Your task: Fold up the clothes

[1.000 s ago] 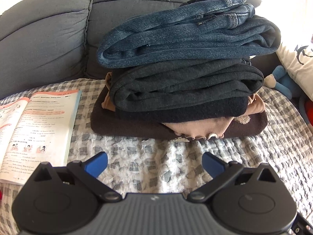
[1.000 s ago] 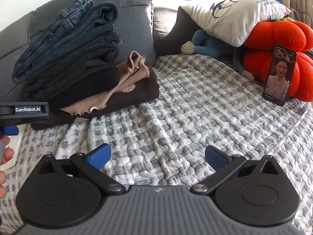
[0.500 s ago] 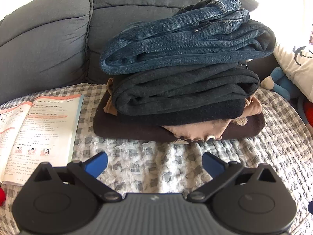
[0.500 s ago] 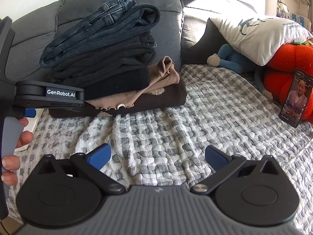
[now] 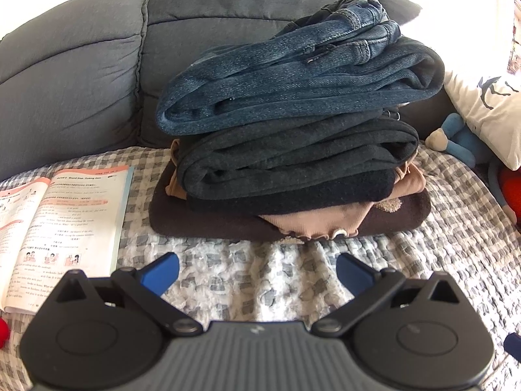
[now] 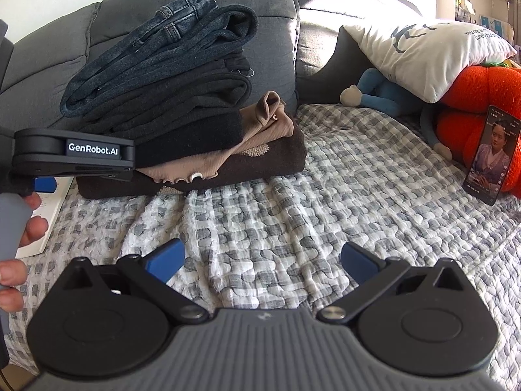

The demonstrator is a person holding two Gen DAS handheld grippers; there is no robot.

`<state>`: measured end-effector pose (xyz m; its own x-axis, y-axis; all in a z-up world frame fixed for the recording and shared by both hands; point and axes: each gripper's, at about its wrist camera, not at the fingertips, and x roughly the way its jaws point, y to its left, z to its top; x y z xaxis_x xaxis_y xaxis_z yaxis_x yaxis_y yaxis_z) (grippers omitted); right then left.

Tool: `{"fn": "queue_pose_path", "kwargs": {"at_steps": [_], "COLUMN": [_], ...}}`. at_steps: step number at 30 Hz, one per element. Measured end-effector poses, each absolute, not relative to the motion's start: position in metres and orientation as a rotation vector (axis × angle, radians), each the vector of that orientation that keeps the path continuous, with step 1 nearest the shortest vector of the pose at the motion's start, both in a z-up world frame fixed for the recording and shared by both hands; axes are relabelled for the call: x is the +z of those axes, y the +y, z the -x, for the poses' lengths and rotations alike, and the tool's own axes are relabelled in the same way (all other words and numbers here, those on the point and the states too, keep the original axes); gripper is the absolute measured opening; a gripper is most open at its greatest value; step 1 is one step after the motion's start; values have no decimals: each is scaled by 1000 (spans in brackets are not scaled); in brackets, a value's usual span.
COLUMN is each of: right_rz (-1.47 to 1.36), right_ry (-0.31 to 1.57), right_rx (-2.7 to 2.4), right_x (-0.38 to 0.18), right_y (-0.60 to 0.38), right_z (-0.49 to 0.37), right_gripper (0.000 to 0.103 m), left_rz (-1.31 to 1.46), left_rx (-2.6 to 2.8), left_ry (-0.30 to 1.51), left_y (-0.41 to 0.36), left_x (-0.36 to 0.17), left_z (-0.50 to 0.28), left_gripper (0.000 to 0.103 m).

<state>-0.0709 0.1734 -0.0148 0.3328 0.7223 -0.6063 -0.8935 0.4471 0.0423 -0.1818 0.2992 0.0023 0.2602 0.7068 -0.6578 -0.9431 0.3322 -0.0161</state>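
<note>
Left gripper (image 5: 257, 272) and right gripper (image 6: 262, 260) gape wide, empty; stacked clothes (image 5: 293, 137) by the sofa's backrest look soft, heavy; grip the folded edges.

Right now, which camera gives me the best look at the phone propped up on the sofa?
The right wrist view. The phone stands there whole, screen lit, leaning against the orange plush cushion. The left wrist view faces the stack of folded clothes and does not show the phone.

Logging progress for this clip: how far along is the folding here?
Done: a stack of folded clothes sits on the checked blanket, jeans on top. In hand: nothing; the left gripper and right gripper are both open and empty. Left: no unfolded garment shows in either view, so folding looks finished or paused.
</note>
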Motion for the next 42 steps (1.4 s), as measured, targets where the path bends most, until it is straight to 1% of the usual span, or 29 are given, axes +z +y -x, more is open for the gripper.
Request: {"fn": "queue_pose_path", "kwargs": {"at_steps": [42], "right_rz": [315], "right_ry": [611], "right_rx": [1081], "right_x": [-16], "right_y": [172], "right_z": [69], "right_gripper": [103], "left_rz": [445], "left_rx": [1165], "left_ry": [620], "left_y": [292], "left_x": [0], "left_z": [179], "left_gripper": [103]}}
